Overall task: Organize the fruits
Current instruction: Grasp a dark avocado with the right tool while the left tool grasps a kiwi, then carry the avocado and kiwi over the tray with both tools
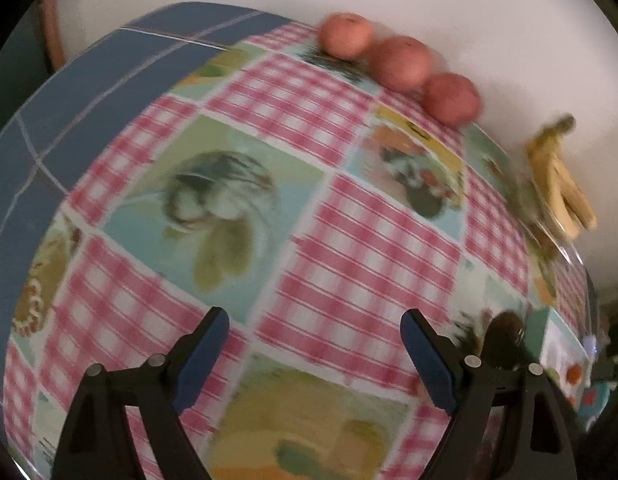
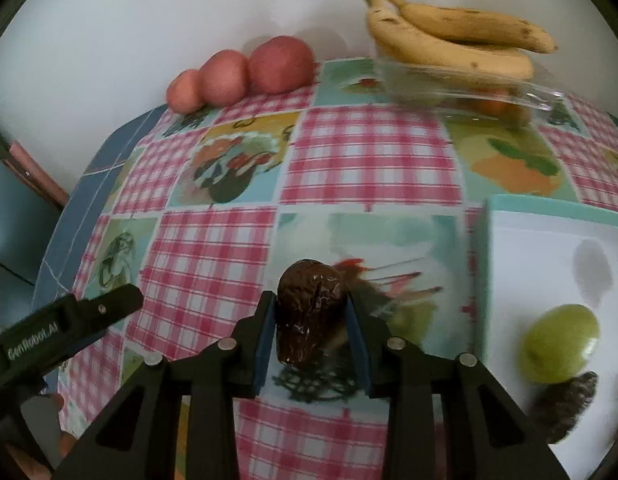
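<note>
My right gripper [image 2: 312, 322] is shut on a dark brown wrinkled date [image 2: 309, 312] and holds it above the patterned tablecloth. Right of it a white tray [image 2: 549, 248] with a teal rim holds a green grape [image 2: 559, 343] and another dark date [image 2: 565, 404]. Three red apples [image 2: 245, 74] line the wall at the back; they also show in the left wrist view [image 1: 401, 62]. A bunch of bananas [image 2: 449, 36] lies on a clear plastic dish [image 2: 489, 94]. My left gripper [image 1: 315, 344] is open and empty over the cloth.
The table has a pink-check and fruit-print cloth [image 1: 349, 240] with a blue tiled edge [image 1: 89, 92] at the left. A white wall stands right behind the fruit. The left gripper's body [image 2: 61, 332] shows at the lower left of the right wrist view.
</note>
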`<state>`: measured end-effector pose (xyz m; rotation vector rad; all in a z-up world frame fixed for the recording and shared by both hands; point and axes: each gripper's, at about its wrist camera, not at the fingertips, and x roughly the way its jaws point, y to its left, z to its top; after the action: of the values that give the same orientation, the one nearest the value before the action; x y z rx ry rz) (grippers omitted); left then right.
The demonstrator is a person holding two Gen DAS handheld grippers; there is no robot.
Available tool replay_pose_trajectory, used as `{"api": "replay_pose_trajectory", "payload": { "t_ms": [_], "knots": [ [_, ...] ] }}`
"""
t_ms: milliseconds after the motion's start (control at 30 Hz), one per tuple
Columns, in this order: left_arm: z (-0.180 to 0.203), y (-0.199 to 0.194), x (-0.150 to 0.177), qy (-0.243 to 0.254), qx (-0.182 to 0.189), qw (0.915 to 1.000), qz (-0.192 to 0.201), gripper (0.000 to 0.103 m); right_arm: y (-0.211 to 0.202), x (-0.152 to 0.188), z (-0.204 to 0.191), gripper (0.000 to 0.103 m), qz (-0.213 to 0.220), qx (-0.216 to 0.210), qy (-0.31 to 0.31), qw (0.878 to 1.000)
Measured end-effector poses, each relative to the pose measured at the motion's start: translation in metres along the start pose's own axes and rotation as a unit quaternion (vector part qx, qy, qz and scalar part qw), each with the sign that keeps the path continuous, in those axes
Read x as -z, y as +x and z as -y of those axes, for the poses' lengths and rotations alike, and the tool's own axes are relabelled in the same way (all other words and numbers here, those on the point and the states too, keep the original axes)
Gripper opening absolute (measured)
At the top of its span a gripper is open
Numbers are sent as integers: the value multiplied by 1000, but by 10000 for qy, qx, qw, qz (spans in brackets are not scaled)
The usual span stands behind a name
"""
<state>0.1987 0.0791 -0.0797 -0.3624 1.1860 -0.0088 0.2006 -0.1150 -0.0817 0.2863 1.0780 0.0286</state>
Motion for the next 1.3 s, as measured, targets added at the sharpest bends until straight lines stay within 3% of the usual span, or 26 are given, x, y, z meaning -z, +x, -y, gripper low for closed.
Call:
{"api": "replay_pose_trajectory", "payload": {
  "t_ms": [233,400,700,1000,1300],
  "knots": [
    [34,5,15,371,309,9984,-288,80,-47,-10,20,36,439,95,114,9989],
    [56,8,25,650,416,9961,-419,57,-75,-17,38,36,656,164,251,9974],
    [78,13,32,823,481,9941,-526,27,-92,-16,61,36,723,207,387,9964],
    [81,-2,33,831,572,9942,-381,26,-106,-14,78,36,732,312,428,9959],
    [119,-38,37,1255,681,9897,27,26,-124,-15,117,36,748,768,531,9928]
  ]
}}
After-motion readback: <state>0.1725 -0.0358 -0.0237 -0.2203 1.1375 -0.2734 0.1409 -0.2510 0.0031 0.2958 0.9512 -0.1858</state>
